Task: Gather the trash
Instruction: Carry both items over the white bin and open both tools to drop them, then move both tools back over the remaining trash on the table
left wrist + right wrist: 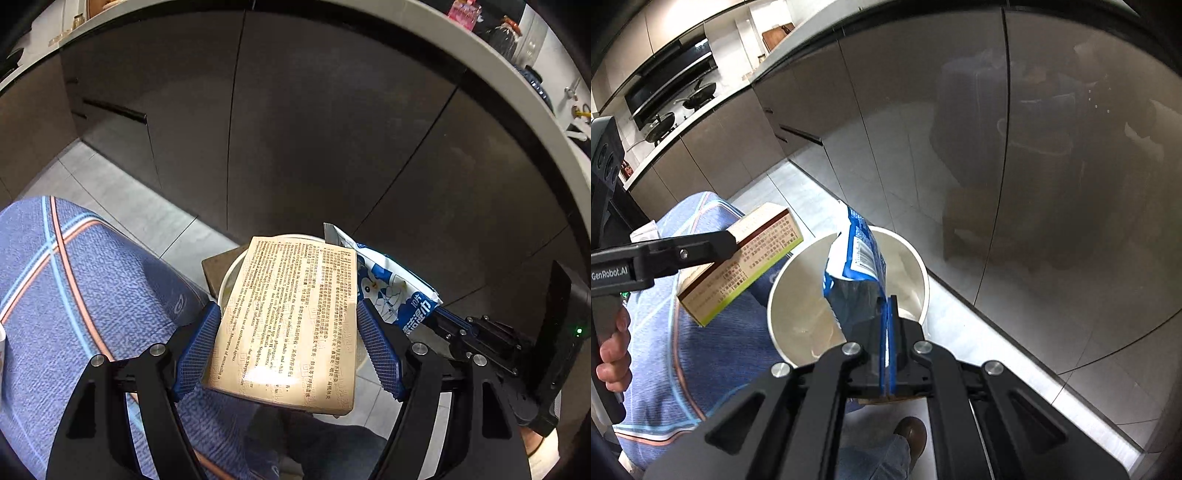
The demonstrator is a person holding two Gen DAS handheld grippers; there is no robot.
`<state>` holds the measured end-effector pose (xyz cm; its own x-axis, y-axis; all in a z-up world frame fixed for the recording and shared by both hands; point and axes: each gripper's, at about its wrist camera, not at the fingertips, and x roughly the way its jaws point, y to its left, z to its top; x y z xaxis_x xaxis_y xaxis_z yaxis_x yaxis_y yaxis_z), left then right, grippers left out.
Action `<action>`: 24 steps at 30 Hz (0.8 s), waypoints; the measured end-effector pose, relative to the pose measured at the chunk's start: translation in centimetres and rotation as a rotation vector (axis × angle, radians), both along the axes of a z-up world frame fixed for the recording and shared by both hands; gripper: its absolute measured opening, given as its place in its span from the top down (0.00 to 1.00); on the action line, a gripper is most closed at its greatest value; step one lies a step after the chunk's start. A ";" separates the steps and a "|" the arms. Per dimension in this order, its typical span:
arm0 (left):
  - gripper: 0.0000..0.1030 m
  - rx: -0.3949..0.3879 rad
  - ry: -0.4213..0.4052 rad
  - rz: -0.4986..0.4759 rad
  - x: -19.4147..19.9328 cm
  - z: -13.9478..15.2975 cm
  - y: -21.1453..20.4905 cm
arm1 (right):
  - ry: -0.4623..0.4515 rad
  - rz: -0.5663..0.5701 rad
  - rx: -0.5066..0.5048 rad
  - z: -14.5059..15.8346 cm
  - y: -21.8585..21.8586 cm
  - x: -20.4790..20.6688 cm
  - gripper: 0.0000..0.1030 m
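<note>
1. Two grips are seen: the left gripper [286, 341] is spread wide, its pads pressed on a tan printed box [291, 325]; the right gripper [886, 332] is pinched tight on a blue-and-white wrapper [855, 273].
2. Only the right wrist view shows the white bin [916, 258] open-mouthed, directly beneath the wrapper, the box just beside its rim.
3. Grey floor tiles [979, 343] and dark cabinet doors [314, 122] are noted.
4. The box is covered in dense small text.
</note>
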<state>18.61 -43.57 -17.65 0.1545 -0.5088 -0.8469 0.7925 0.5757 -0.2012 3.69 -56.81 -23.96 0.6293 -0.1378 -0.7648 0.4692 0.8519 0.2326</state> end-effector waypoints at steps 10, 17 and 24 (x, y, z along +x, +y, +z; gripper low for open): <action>0.28 0.027 0.009 0.030 0.8 -2.0 -0.7 | 0.036 0.035 0.006 -1.9 -0.1 2.3 0.94; 0.12 0.009 -0.011 0.056 1.4 -2.2 -0.3 | 0.047 0.053 -0.006 -2.6 -0.1 2.2 0.74; 0.08 0.021 0.007 0.091 2.2 -2.7 -0.1 | 0.046 0.067 -0.012 -2.6 0.5 2.2 0.43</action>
<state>20.80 -43.72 -20.32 0.1928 -0.4748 -0.8587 0.7355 0.6492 -0.1938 5.94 -56.34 -26.53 0.6017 -0.1062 -0.7916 0.4211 0.8844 0.2014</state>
